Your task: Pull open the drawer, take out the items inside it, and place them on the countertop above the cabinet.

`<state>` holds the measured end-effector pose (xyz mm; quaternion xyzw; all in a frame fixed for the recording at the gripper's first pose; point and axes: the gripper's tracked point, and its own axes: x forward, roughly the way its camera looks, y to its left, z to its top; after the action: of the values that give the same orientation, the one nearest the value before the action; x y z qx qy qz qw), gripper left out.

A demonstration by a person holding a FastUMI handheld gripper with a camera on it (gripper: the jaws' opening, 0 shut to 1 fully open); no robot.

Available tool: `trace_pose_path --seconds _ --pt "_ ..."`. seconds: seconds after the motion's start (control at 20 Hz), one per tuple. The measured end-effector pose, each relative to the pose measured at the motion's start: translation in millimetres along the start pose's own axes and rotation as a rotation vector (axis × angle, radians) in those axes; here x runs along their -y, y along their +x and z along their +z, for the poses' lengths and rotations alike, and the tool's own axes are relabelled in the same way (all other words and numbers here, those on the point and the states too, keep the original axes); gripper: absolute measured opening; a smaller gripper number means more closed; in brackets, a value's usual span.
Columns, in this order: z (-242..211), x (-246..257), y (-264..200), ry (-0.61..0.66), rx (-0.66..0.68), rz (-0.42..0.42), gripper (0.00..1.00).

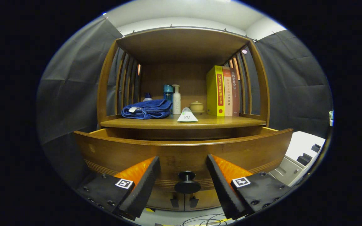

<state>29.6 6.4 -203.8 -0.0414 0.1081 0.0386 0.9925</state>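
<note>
Now your tongs (183,175) are spread wide, pinching nothing, with the knob (187,182) between them so you can let go. The drawer (184,150) stands pulled out at twelve o'clock; its contents are hidden below the surface (168,122).

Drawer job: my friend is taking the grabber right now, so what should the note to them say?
Gripper: jaws open, one on each side of the drawer's black knob, touching nothing.
Drawer: already pulled partway out below the countertop. Its inside is hidden behind the front panel, so I cannot tell what is in there.
On the countertop: a blue towel, a pump bottle, a white packet, a small lidded jar and books.
Done: drawer opened.
Left: lift the gripper above the drawer, see what lies inside, take each item out and set it on the countertop.
</note>
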Motion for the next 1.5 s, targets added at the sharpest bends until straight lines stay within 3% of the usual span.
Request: trace_pose_path --seconds 0.45,1.15,1.5 --pt "3.8 0.0 50.8 -0.039 -0.006 -0.009 0.99" --pt "8.3 -1.6 89.4 -0.04 -0.012 -0.013 0.99" --pt "21.7 -6.0 80.1 -0.003 0.004 0.0 0.98"
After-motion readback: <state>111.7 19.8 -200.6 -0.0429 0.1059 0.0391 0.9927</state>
